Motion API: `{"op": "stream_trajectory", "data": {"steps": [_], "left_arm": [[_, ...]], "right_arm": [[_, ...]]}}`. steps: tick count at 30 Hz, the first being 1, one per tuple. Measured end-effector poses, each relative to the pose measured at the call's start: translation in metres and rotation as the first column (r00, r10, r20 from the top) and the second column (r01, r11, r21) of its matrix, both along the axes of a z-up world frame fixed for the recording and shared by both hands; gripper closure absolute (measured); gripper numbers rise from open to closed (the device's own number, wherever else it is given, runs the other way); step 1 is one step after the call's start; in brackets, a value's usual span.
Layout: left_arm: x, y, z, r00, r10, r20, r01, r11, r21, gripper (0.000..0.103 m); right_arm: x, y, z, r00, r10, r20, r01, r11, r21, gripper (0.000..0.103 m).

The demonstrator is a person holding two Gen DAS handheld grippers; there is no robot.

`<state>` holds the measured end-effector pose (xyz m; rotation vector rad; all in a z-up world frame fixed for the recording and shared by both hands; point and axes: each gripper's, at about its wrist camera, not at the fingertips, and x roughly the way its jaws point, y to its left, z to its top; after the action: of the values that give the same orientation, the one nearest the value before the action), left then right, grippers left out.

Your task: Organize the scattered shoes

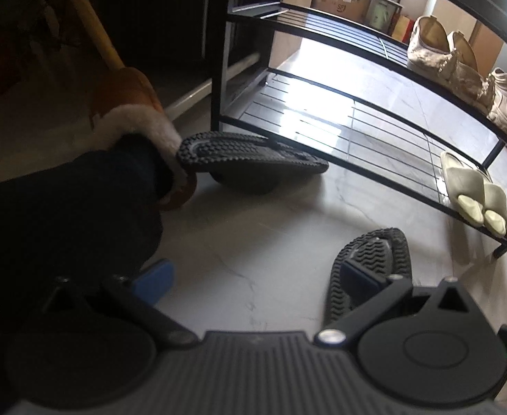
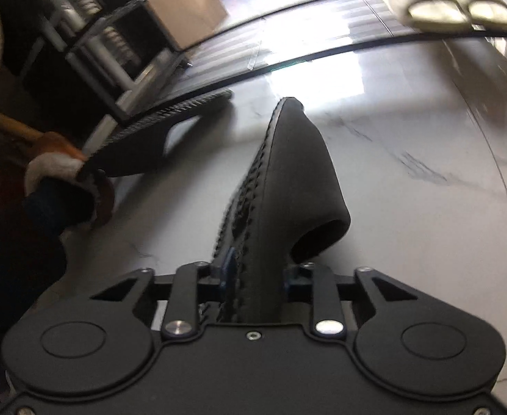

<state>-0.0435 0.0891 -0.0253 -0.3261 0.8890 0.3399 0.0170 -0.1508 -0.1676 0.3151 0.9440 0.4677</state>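
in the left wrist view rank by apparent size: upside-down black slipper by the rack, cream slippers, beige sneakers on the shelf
1. Black slipper, though it's nearest the camera.
2. Beige sneakers and cream slippers: too alike to rank.

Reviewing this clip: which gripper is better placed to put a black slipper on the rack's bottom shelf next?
Right. The right gripper is already shut on a black slipper, pointing toward the bottom shelf. The left gripper is open and empty over the floor.

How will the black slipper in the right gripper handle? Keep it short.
The black slipper, clamped on edge by the right gripper, juts out without drooping: probably fairly stiff and light. Its knobbly tread likely grips the pads; the smooth upper may slip more.
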Motion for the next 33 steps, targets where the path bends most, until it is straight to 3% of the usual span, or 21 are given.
{"op": "stream_trajectory", "data": {"steps": [5, 11, 15, 19, 24, 28, 33], "left_arm": [[0.0, -0.004, -0.002, 1.0, -0.015, -0.011, 0.015, 1.0, -0.017, 0.001], [0.0, -0.006, -0.004, 1.0, -0.02, -0.019, 0.02, 1.0, -0.005, 0.001], [0.001, -0.014, -0.008, 0.997, -0.05, -0.053, 0.051, 0.999, 0.019, 0.001], [0.001, -0.02, -0.012, 0.993, -0.086, -0.076, 0.088, 0.996, 0.018, 0.001], [0.001, -0.023, -0.014, 0.991, -0.101, -0.082, 0.102, 0.995, 0.011, 0.001], [0.0, -0.02, -0.015, 0.992, -0.088, -0.085, 0.088, 0.996, 0.0, 0.001], [0.0, -0.019, -0.016, 0.991, -0.088, -0.097, 0.087, 0.996, -0.012, 0.001]], "right_arm": [[-0.007, -0.007, 0.009, 0.999, -0.023, 0.03, 0.023, 1.0, 0.003, 0.083], [-0.004, 0.002, 0.015, 0.997, 0.007, 0.072, -0.003, 0.998, -0.058, 0.083], [-0.007, 0.009, 0.02, 0.992, 0.054, 0.115, -0.033, 0.984, -0.174, 0.082], [-0.012, 0.012, 0.028, 0.978, 0.129, 0.162, -0.072, 0.947, -0.314, 0.082], [-0.013, 0.007, 0.038, 0.971, 0.137, 0.195, -0.047, 0.913, -0.405, 0.082], [-0.018, 0.01, 0.041, 0.939, 0.224, 0.262, -0.037, 0.82, -0.571, 0.083], [-0.041, 0.02, 0.022, 0.852, 0.453, 0.261, -0.097, 0.628, -0.772, 0.083]]}}
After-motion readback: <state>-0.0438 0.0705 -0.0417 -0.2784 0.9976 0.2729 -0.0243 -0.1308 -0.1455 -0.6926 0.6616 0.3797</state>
